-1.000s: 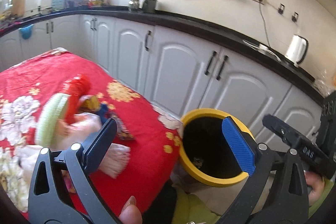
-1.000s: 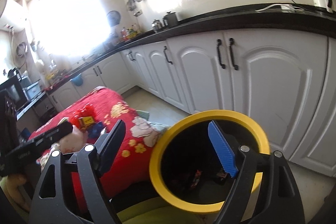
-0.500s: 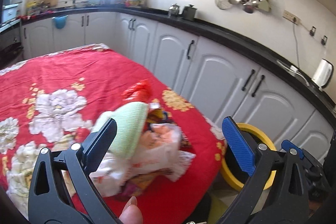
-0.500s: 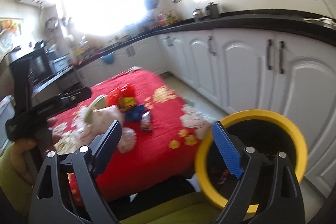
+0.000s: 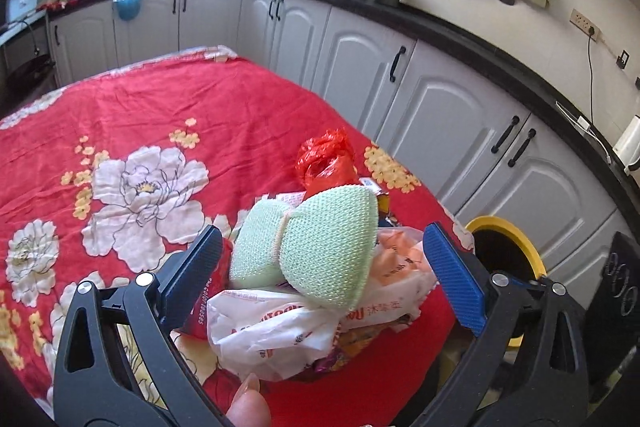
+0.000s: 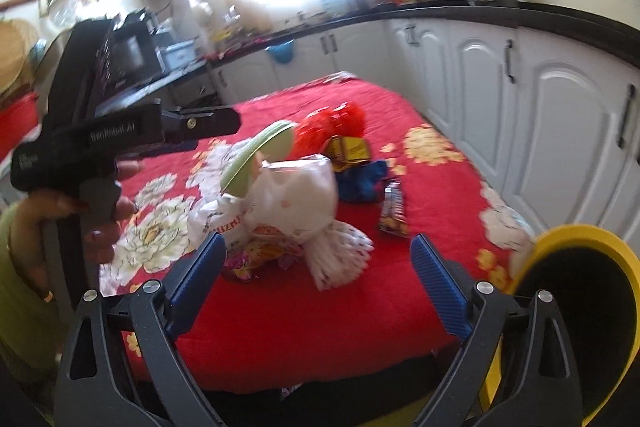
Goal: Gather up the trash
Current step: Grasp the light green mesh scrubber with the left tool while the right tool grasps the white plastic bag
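Note:
A trash pile lies on the red flowered tablecloth (image 5: 160,115): a pale green mesh sponge (image 5: 320,243) on top of white plastic bags (image 5: 280,331), with a red plastic bag (image 5: 326,159) behind. My left gripper (image 5: 320,231) is open just short of the pile, its pads apart from the sponge. In the right wrist view my right gripper (image 6: 316,243) hovers before the pile's white bag (image 6: 296,195) with its jaws opening and nothing between them. A yellow-rimmed black bin (image 6: 560,239) stands by the table's right edge.
A white foam net (image 6: 340,255), a dark snack wrapper (image 6: 392,211), and blue (image 6: 360,179) and yellow wrappers (image 6: 348,151) lie around the pile. A hand (image 6: 100,223) holds the left gripper's body at the left. White cabinets (image 5: 440,115) run close behind the table.
Both views have swung left from the bin onto the table. The pile now sits in front of both grippers and the bin has slid to the right edge. The right jaws stand slightly wider.

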`<action>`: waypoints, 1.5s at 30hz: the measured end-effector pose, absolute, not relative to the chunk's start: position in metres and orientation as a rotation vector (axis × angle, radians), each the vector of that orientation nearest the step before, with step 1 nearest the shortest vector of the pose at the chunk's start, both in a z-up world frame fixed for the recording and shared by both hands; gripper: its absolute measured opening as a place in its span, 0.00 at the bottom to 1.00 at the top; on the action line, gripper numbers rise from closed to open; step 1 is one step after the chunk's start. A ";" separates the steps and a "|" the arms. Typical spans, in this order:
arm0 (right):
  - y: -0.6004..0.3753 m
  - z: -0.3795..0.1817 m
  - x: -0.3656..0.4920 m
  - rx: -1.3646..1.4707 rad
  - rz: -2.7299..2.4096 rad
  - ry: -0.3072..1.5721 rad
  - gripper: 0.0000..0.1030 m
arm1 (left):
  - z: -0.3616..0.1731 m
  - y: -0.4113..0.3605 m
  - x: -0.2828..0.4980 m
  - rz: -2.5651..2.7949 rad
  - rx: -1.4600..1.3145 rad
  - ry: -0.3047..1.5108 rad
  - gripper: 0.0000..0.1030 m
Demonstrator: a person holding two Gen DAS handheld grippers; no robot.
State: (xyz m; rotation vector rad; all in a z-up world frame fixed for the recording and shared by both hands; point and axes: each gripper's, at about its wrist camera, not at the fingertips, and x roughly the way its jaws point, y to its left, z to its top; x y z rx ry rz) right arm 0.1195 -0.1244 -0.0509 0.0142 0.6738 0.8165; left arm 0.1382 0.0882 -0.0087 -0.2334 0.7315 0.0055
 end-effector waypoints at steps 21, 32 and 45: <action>-0.066 -0.065 0.153 -0.054 0.976 0.668 0.87 | -0.035 0.090 0.187 0.015 -0.246 0.939 0.83; -0.069 -0.057 0.145 -0.051 1.011 0.645 0.56 | -0.032 0.113 0.177 -0.035 -0.347 0.931 0.52; -0.066 -0.037 0.104 -0.082 1.017 0.561 0.49 | -0.015 0.136 0.145 -0.024 -0.394 0.837 0.31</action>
